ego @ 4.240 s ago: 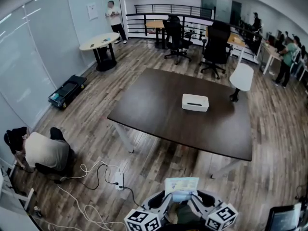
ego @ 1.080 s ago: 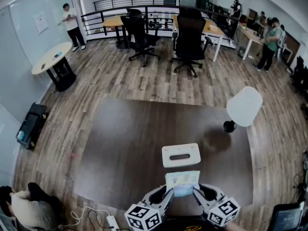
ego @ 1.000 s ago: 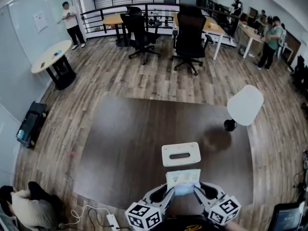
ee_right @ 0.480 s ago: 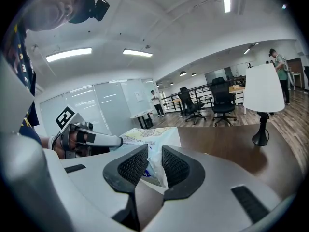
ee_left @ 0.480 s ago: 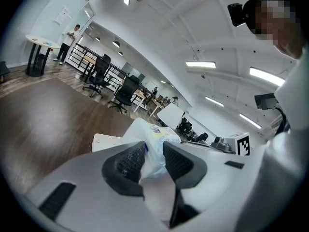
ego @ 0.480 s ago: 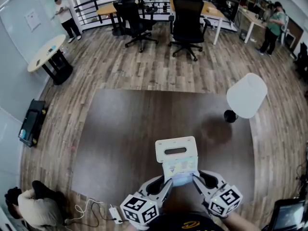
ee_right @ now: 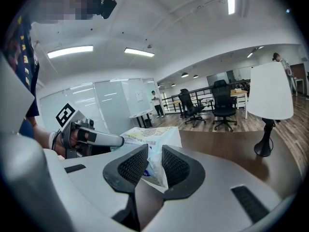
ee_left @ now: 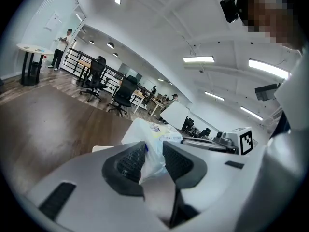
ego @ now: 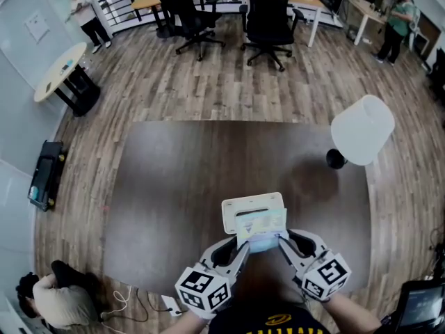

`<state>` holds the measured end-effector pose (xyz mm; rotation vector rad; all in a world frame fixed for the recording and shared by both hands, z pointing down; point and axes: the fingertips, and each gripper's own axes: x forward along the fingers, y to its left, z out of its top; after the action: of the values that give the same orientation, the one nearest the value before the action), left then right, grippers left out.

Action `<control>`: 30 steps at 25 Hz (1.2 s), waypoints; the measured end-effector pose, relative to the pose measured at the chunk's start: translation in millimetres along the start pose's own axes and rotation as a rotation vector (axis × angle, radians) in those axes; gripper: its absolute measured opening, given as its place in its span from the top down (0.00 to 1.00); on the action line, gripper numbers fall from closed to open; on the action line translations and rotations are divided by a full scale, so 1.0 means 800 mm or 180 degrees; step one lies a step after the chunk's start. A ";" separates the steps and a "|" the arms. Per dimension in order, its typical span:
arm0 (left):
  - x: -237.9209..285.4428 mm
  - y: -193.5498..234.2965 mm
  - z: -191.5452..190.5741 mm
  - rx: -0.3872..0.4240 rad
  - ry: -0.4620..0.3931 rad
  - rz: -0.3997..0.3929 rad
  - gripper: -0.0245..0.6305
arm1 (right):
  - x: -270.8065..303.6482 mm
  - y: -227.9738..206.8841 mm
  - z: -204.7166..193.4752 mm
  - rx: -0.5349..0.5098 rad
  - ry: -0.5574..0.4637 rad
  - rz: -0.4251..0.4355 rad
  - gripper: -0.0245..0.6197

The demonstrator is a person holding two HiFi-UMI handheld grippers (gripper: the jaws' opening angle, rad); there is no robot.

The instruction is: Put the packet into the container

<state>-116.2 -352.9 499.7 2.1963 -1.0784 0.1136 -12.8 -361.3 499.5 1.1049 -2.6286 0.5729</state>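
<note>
A flat pale packet (ego: 261, 229) with yellow and blue print is held level between both grippers, just over the near edge of the white container (ego: 235, 209) on the dark table (ego: 181, 186). My left gripper (ego: 242, 246) is shut on the packet's (ee_left: 153, 146) near left edge. My right gripper (ego: 281, 243) is shut on the packet's (ee_right: 153, 149) near right edge. The container's slotted lid is partly hidden under the packet.
A white-shaded lamp (ego: 361, 129) with a black base stands at the table's right edge. Office chairs (ego: 270, 16) stand beyond the table. A person (ego: 52, 303) crouches on the floor at the lower left beside cables (ego: 132, 301).
The table and container have come closer. The packet, held by both grippers throughout, has moved forward from in front of the container until it overlaps the near edge.
</note>
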 end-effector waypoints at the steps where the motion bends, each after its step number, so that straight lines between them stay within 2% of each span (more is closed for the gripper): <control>1: 0.004 0.002 0.001 -0.0006 0.0009 0.0016 0.81 | 0.003 -0.004 -0.001 0.0001 0.0005 -0.0005 0.81; 10: 0.032 0.037 0.006 0.0027 -0.0017 0.0088 0.81 | 0.038 -0.028 -0.006 0.0019 0.0026 -0.0049 0.81; 21: 0.072 0.070 -0.016 0.0086 0.0171 0.0204 0.81 | 0.067 -0.057 -0.032 0.0024 0.0199 -0.0094 0.81; 30: 0.090 0.110 -0.055 0.0136 0.0394 0.0353 0.81 | 0.099 -0.067 -0.079 -0.0010 0.0486 -0.0143 0.81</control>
<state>-124.6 -411.9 605.7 2.1364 -1.1369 0.3203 -24.8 -418.0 598.8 1.0717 -2.4678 0.6177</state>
